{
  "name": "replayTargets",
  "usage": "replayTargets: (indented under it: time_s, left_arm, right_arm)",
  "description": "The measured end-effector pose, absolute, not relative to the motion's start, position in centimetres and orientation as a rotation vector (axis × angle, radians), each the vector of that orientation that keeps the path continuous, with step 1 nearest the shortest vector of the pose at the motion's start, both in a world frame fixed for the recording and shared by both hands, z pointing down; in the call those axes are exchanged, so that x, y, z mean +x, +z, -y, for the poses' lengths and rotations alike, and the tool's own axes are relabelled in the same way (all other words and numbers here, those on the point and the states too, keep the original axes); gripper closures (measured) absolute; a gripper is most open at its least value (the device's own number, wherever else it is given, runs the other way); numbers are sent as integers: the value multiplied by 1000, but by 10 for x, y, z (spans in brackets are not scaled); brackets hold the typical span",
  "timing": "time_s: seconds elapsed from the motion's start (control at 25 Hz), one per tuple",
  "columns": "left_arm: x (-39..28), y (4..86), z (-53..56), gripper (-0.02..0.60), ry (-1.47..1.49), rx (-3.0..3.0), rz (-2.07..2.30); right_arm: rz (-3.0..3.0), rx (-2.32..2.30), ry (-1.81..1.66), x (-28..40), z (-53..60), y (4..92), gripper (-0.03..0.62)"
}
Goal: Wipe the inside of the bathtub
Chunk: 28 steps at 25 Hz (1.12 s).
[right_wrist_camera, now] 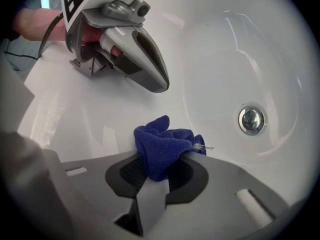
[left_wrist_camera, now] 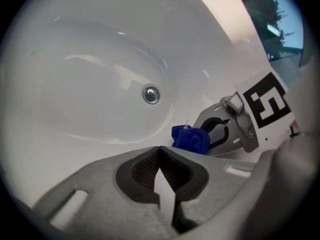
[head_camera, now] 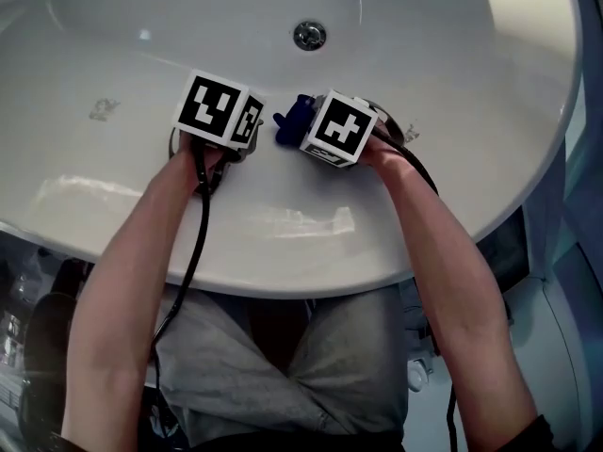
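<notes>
Clearly, the right gripper [right_wrist_camera: 155,171] has its fingers closed on a crumpled blue cloth [right_wrist_camera: 162,146]. The cloth is pinched between the dark pads, and most of it bulges out in front of the fingertips, with a thin pale thread sticking out on one side. The left gripper [left_wrist_camera: 160,176] has its fingers pressed together with nothing between them; only a narrow white strip of the tub shows behind the pads. Both grippers are held low inside the white bathtub [head_camera: 113,55], close beside each other, and the tips of the left fingers point toward the cloth from the side, near it but apart from it. Beyond both pairs of fingertips, further down the basin, lies the round metal drain [head_camera: 309,35], well apart from the cloth. The cloth seems to rest against the sloping inner wall just under the right fingers, but I cannot tell for sure whether it really touches. The left hand [head_camera: 193,163] and the right hand [head_camera: 382,149] grip the tools from behind, and a black cable [head_camera: 193,252] hangs down from the left gripper over the rim.
</notes>
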State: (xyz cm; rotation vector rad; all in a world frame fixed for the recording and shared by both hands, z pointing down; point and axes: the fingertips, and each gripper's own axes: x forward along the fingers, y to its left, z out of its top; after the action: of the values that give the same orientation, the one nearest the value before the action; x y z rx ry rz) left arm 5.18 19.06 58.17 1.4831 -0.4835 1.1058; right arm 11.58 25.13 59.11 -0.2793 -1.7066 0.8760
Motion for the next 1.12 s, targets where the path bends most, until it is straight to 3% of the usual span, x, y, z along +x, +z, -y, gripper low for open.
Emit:
replayTargets:
  time_s: [1.12]
  left_arm:
    - [61, 435, -217, 579, 1111, 1515, 504]
  right_arm:
    - [1760, -309, 978, 125, -295, 424, 514]
